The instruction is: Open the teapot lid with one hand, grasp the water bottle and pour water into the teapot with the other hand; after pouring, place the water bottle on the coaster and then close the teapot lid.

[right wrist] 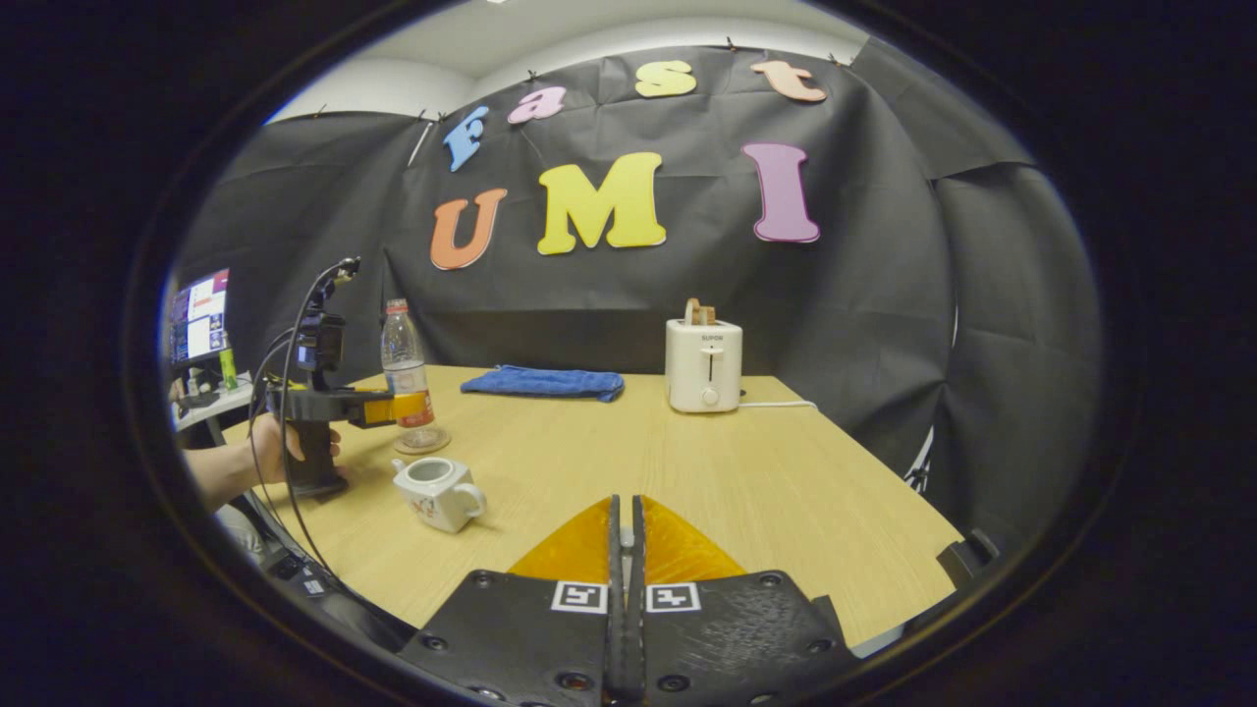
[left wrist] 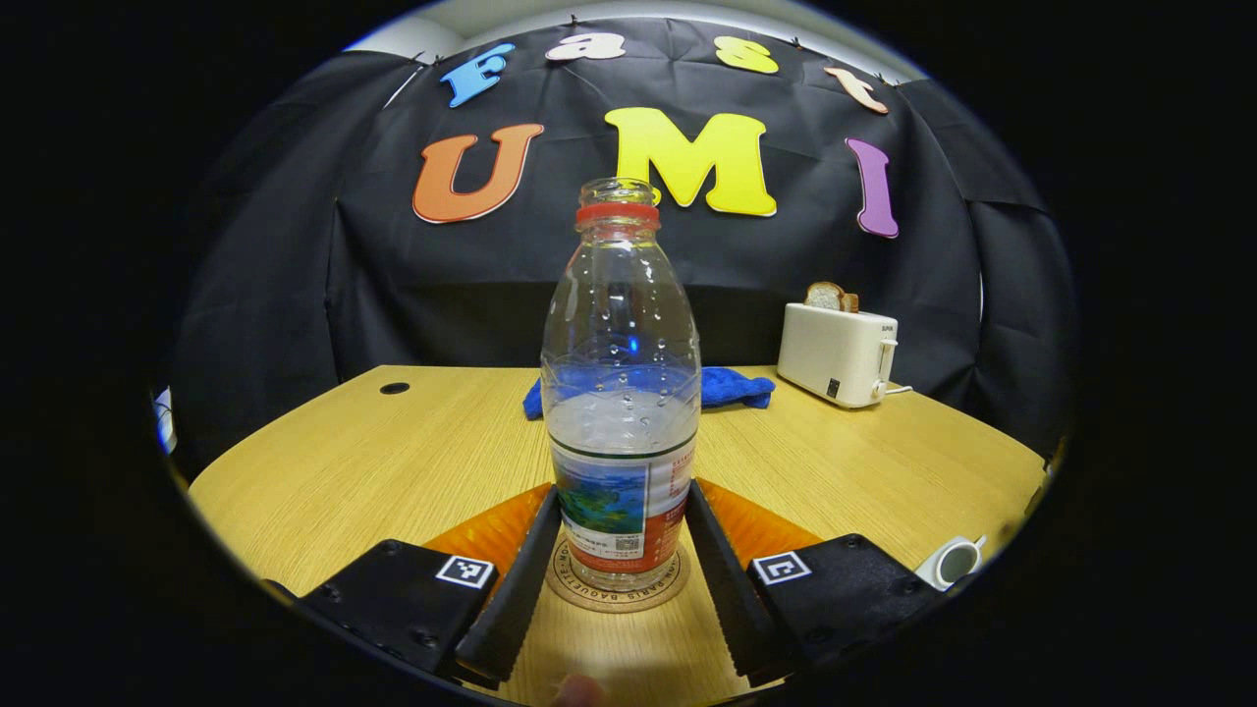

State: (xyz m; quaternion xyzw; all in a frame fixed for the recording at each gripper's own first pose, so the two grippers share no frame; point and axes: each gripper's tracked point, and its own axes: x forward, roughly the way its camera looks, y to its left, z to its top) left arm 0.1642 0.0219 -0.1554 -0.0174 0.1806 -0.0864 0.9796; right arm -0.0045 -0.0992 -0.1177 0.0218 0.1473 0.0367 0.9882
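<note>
The clear water bottle [left wrist: 621, 393], uncapped with a red neck ring and about half full, stands upright on the round coaster [left wrist: 617, 591]. My left gripper [left wrist: 621, 511] has a finger against each side of the bottle's label. In the right gripper view, that gripper [right wrist: 378, 407] is seen in a hand around the bottle [right wrist: 405, 368]. The small white teapot [right wrist: 437, 491] sits on the table near the coaster with its top uncovered; it also appears at the edge of the left gripper view [left wrist: 951, 562]. My right gripper [right wrist: 625, 550] is shut above the table, with a pale sliver in the slit between its fingers.
A white toaster [right wrist: 703, 365] with bread in it stands at the back of the wooden table [right wrist: 687, 471], with a folded blue cloth [right wrist: 545, 382] to its left. A monitor [right wrist: 199, 316] stands on a side desk at far left.
</note>
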